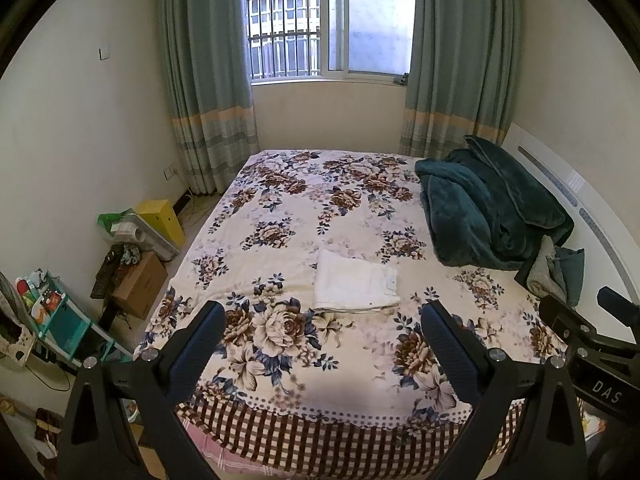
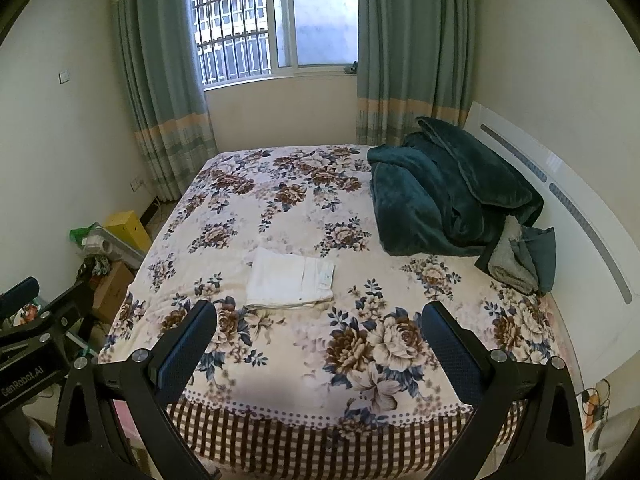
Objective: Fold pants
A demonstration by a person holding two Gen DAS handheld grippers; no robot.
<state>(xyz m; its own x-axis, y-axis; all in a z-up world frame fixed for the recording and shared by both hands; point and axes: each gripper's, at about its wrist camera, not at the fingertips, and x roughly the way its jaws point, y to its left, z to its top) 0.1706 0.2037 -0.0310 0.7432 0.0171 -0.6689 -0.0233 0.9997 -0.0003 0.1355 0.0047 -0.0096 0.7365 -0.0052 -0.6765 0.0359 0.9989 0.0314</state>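
White pants (image 1: 354, 283) (image 2: 290, 278) lie folded into a flat rectangle on the floral bedspread (image 1: 304, 220) (image 2: 280, 216), near the middle of the bed. My left gripper (image 1: 322, 328) hangs open above the bed's near edge, short of the pants, with nothing between its fingers. My right gripper (image 2: 320, 326) is open too, also back from the pants and empty. Part of the right gripper's body shows at the right edge of the left wrist view, and the left one's body at the left edge of the right wrist view.
A dark green blanket (image 1: 492, 208) (image 2: 448, 192) is heaped at the bed's far right by the white headboard (image 2: 568, 208), with a grey-green bundle (image 2: 520, 258) beside it. Boxes and clutter (image 1: 140, 248) crowd the floor left of the bed. A curtained window (image 1: 328, 20) is behind.
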